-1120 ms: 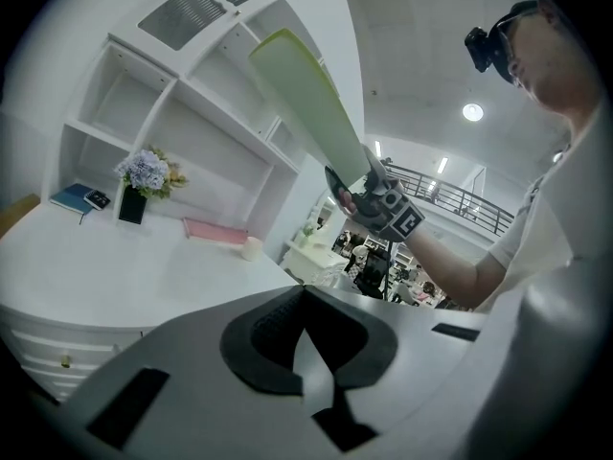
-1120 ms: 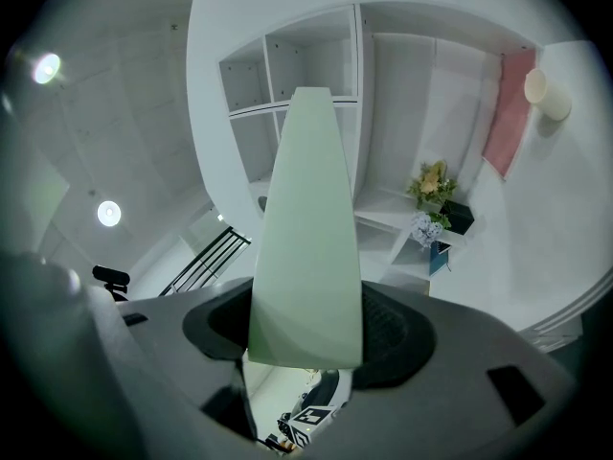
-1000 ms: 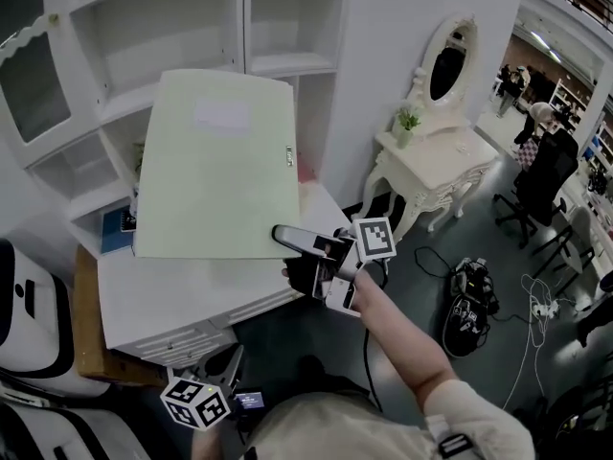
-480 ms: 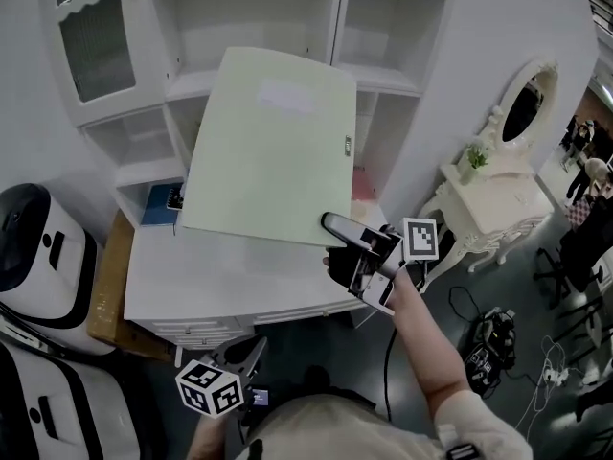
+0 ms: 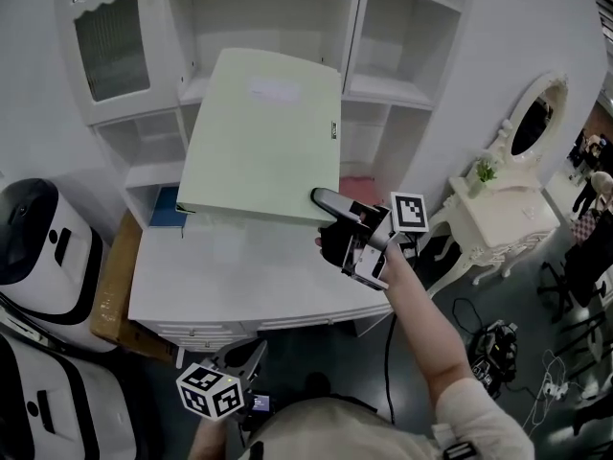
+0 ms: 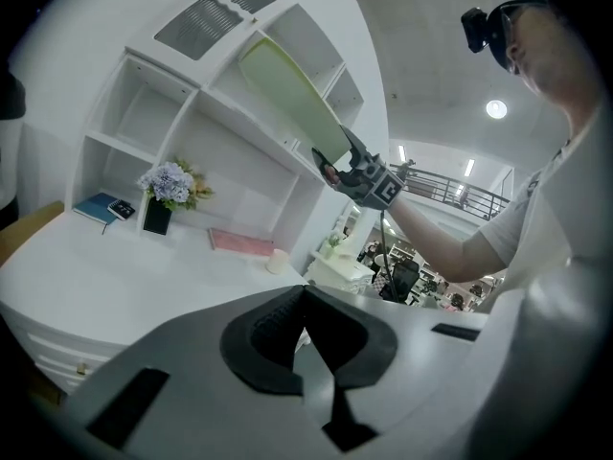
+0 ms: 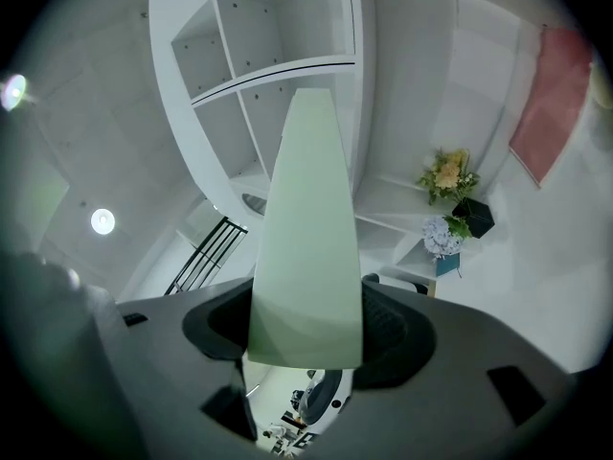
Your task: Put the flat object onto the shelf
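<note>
Two grippers show in the head view. Your right gripper (image 5: 326,214) is clamped on the near right corner of the pale green folder (image 5: 263,137), one jaw lying on top of the cover and the other under it. The folder hangs in the air over the white desk (image 5: 239,276), tilted up toward the white shelf unit (image 5: 259,27) and resting on no shelf. Your left gripper (image 5: 247,355) is low at the desk's near edge, well apart from the folder. A blue book (image 5: 170,209) lies at the back left of the desk, partly under the folder's corner.

From the left gripper view, its jaws are together with nothing between them. Across the desk you see the folder slanting up in front of the shelf unit's compartments, held at its lower end. Purple flowers in a dark pot (image 6: 165,182) stand beside the blue book, with a pink book (image 6: 239,242) farther right.

Looking along the right gripper view, the folder's edge fills the gap between the jaws, pressed by both pads, and runs away toward the shelf boards.
</note>
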Motion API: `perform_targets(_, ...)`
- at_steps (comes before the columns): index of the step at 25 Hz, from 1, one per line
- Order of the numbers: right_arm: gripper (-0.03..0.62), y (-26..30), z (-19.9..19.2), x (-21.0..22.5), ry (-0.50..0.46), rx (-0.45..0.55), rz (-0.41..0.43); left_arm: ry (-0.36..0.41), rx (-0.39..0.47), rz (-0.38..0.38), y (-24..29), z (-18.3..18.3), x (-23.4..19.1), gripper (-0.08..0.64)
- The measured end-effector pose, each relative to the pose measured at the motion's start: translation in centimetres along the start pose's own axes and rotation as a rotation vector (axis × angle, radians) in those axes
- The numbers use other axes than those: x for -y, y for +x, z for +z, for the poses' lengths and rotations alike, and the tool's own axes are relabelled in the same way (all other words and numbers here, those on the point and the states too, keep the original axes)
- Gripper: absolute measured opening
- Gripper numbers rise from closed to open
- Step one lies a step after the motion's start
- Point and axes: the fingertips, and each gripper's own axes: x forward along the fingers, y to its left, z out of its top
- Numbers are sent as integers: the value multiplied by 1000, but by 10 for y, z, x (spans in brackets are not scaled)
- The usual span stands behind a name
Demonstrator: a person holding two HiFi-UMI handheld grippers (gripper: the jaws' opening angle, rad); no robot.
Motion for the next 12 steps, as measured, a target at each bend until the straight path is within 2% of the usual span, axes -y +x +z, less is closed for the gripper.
perform_targets(12,290,17,37,16,23,56,-71,3,-21,-12,-22,-5,-14,12)
